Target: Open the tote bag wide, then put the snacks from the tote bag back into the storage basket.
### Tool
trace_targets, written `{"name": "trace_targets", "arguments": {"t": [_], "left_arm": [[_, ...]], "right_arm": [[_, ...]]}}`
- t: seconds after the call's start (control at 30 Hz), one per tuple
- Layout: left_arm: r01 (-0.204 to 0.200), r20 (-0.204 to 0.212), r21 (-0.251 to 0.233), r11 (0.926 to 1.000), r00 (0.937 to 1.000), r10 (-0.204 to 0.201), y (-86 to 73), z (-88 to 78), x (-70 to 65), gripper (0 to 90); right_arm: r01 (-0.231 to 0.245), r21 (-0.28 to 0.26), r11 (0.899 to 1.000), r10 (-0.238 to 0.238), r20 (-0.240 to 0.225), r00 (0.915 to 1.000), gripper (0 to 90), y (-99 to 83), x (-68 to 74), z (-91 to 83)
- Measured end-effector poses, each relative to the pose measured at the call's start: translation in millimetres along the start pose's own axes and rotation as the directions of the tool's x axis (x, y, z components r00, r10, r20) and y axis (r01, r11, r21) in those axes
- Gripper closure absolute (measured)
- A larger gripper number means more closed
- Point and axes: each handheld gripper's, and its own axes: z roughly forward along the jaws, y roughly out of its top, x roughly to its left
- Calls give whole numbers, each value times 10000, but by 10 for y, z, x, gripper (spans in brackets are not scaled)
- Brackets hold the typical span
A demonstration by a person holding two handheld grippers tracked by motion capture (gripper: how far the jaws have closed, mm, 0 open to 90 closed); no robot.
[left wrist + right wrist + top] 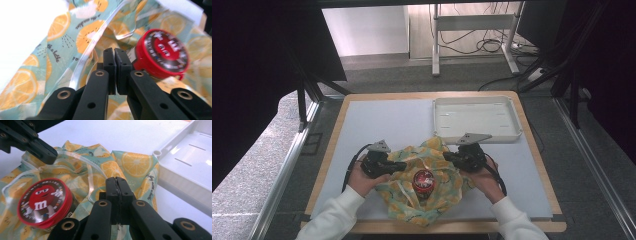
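From above I see a grey table (377, 120) with a lemon-print bag (432, 187) crumpled near my edge; a round red-lidded tin (423, 181) sits on the bag, between my two hands; my left gripper (402, 164) reaches in from the left, its jaws pressed together on the bag's clear plastic rim, just beside the tin; my right gripper (448, 156) comes from the right, jaws pinched tight on a fold of the same bag; a white tray (512, 117) lies beyond, near the far right corner.
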Motion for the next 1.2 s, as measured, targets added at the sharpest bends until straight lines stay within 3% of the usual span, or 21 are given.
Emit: {"name": "trace_targets", "arguments": {"t": [0.1,0.2,0.33,0.43,0.6,0.93,1.2], "left_arm": [[-135,-195,-333,9994,9997,129,-19,-101,-47,806],[-3,-601,-654,9979,9982,-37,-38,-180,-77,654],[34,-1441,-768,9970,9895,-144,-78,-272,-94,432],[-43,-1750,-735,9973,9845,-87,-124,-340,-91,368],[-321,-2323,-591,9977,9725,176,-197,-403,-81,362],[-101,-2034,-682,9976,9791,-40,-259,-463,-27,340],[91,-2212,-792,9968,9749,-265,-389,-517,3,337]], "right_arm": [[6,-81,10000,-7,-39,10000,831,-15,0,-66],[36,-43,10000,-37,-110,9999,715,-41,-1,-119],[109,-104,9999,-108,55,9999,573,-65,9,-188],[123,-228,9997,-121,100,9999,502,-62,19,-243],[158,-290,9995,-159,-26,9999,414,-45,14,-297],[361,-106,9993,-363,-214,9991,321,9,71,-273],[919,269,9954,-898,-710,9934,299,72,210,-190]]}}
